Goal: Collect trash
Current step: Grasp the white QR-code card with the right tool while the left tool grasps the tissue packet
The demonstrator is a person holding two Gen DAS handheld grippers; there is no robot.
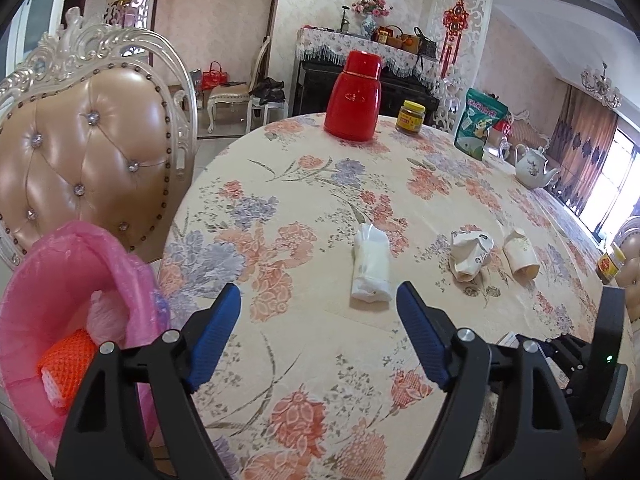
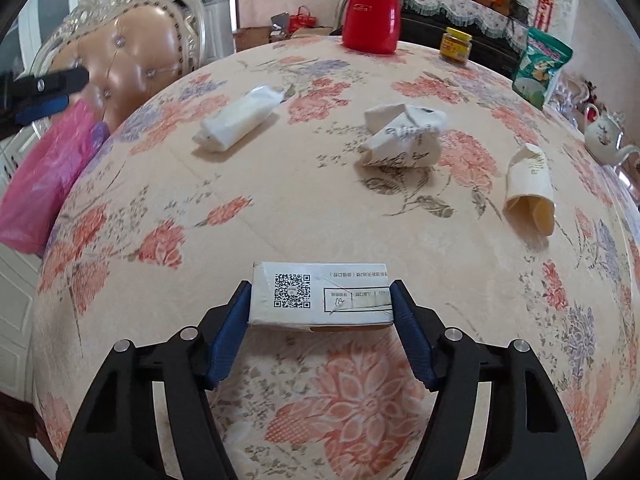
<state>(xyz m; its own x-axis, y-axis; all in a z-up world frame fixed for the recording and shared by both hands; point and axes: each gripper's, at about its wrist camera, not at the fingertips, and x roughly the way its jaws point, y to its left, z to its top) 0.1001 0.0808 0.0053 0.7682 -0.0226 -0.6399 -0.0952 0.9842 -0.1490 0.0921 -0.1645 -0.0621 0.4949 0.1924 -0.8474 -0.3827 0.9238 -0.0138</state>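
Observation:
My right gripper [image 2: 320,300] is shut on a white cardboard box [image 2: 320,300] with a QR code, held just above the floral tablecloth [image 2: 280,220]. My left gripper [image 1: 318,312] is open and empty over the table's near edge. Ahead of it lie a white tissue pack [image 1: 371,268], a crumpled paper cup [image 1: 470,254] and a flattened paper cup [image 1: 520,256]. These also show in the right wrist view: tissue pack [image 2: 240,118], crumpled cup [image 2: 402,136], flattened cup [image 2: 530,188]. A bin lined with a pink bag [image 1: 60,300] stands left of the table and holds an orange net.
A red flask [image 1: 354,96], a yellow-lidded jar [image 1: 410,117], a green snack bag [image 1: 480,124] and a white teapot [image 1: 534,166] stand at the table's far side. A padded chair [image 1: 88,152] stands at the left behind the bin. Another jar [image 1: 610,266] sits at the right edge.

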